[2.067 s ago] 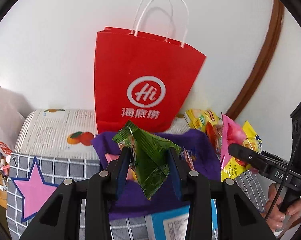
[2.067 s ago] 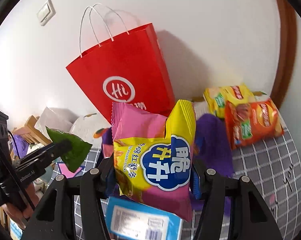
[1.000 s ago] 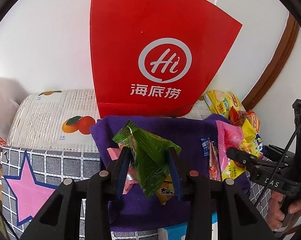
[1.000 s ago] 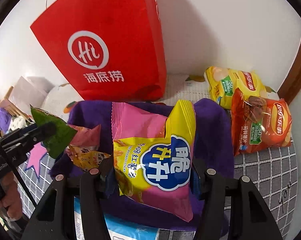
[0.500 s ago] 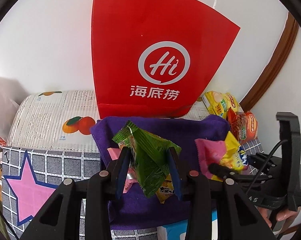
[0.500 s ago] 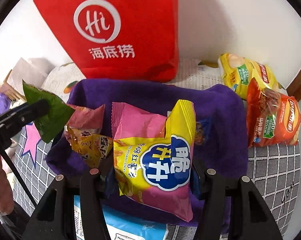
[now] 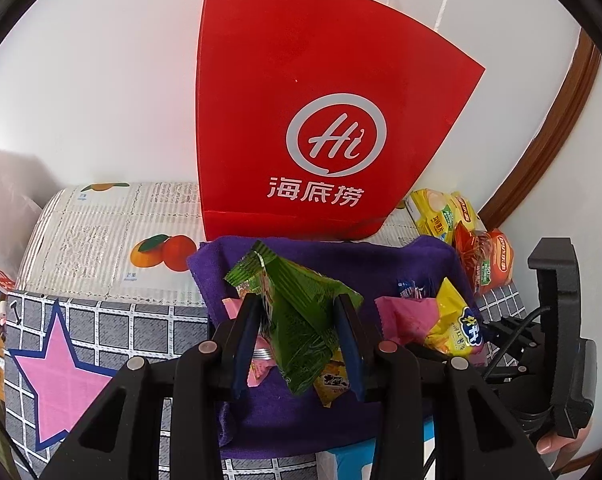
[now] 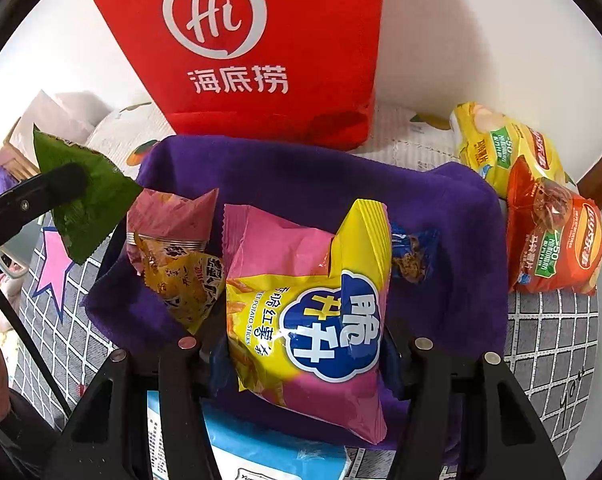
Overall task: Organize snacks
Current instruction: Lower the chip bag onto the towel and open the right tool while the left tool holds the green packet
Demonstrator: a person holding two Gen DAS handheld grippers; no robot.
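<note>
My left gripper [image 7: 297, 320] is shut on a green snack packet [image 7: 301, 320] and holds it over the left part of a purple cloth [image 7: 341, 264]. My right gripper [image 8: 301, 344] is shut on a pink and yellow sweet potato sticks bag [image 8: 305, 312], low over the purple cloth [image 8: 301, 176]. That bag also shows in the left wrist view [image 7: 433, 320]. The green packet shows at the left of the right wrist view [image 8: 85, 204]. On the cloth lie a pink and yellow packet [image 8: 173, 248] and a small blue packet [image 8: 413, 256].
A red paper bag [image 7: 317, 120] stands against the wall behind the cloth. A yellow chips bag [image 8: 505, 152] and an orange chips bag [image 8: 553, 244] lie at the right. A blue and white pack [image 8: 269, 452] lies at the near edge. The tablecloth has a pink star [image 7: 61, 372].
My right gripper has lowered the sweet potato sticks bag closer to the purple cloth. The left gripper holds nearly still with the green packet.
</note>
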